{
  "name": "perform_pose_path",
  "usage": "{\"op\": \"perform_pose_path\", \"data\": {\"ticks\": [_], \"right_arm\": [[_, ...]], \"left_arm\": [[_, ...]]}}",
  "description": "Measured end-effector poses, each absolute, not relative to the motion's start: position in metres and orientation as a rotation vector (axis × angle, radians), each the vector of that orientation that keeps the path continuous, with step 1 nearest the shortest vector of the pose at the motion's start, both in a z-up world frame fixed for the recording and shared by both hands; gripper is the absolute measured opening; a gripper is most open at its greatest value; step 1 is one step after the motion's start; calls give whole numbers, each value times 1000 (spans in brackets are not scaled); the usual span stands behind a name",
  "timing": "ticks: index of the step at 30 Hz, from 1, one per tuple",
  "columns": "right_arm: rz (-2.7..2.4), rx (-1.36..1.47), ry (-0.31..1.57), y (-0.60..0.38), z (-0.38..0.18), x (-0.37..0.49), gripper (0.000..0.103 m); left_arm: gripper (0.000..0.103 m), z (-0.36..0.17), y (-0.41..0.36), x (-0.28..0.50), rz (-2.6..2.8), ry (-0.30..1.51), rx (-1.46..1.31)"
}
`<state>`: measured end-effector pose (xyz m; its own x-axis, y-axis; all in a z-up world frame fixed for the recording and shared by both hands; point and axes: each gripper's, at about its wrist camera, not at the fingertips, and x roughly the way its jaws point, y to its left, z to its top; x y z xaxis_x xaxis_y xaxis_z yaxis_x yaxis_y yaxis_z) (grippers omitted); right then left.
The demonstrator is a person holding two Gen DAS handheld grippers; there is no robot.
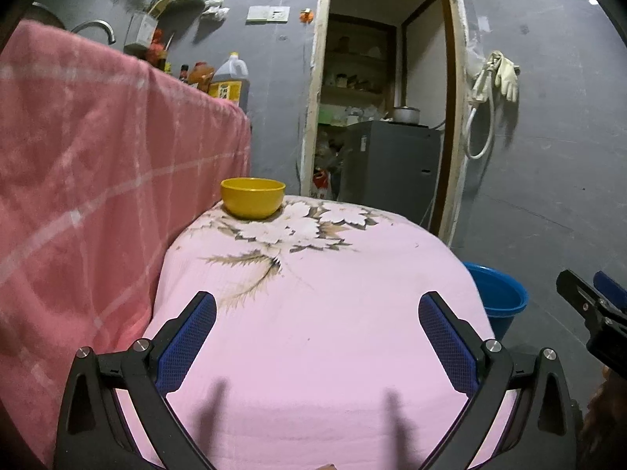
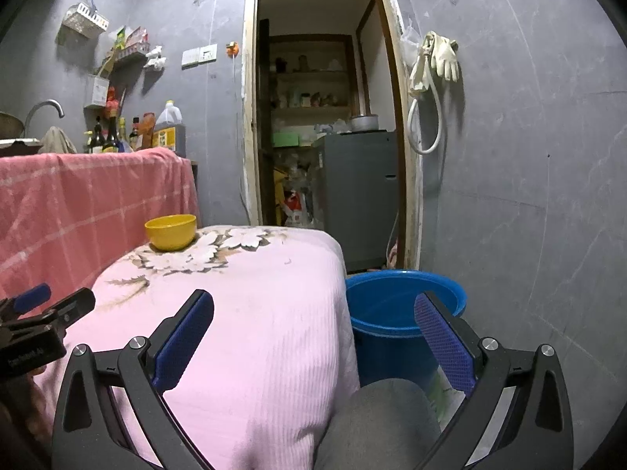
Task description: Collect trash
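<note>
The pink cloth (image 1: 333,333) covers the table ahead of me, flowers printed at its far end, and most of it lies bare. To my left a pink checked cloth (image 1: 78,156) hangs over a higher counter. Off the table's right edge, on the floor, stands the blue bucket (image 2: 392,313), open-topped, and I take it for the place trash should go; what is inside I cannot tell. A grey-clad knee (image 2: 376,419) shows just before it. The yellow bowl (image 1: 252,197) sits at the far left corner of the table, upright, well apart from both my tools.

My left gripper (image 1: 317,337) hangs over the near end of the table, jaws spread wide, nothing between them. My right gripper (image 2: 313,337) is likewise wide open and empty, straddling the table's right edge and the bucket.

I see no scrap or wrapper on the cloth; whether the bowl holds any I cannot see from here. If the bowl is the thing to lift, I judge it light, stiff and smooth plastic, likely slippery, so I would pinch its rim wall, one pad inside and one outside.
</note>
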<state>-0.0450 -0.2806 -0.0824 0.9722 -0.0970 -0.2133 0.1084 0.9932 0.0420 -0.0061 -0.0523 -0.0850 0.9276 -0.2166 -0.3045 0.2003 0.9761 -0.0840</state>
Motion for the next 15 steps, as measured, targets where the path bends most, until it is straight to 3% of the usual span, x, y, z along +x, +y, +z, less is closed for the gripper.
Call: {"op": "perform_pose_path", "data": {"ticks": [15], "right_arm": [[-88, 10, 224, -279, -99, -36, 103]], "left_arm": [[101, -112, -39, -2, -133, 291, -44]]}}
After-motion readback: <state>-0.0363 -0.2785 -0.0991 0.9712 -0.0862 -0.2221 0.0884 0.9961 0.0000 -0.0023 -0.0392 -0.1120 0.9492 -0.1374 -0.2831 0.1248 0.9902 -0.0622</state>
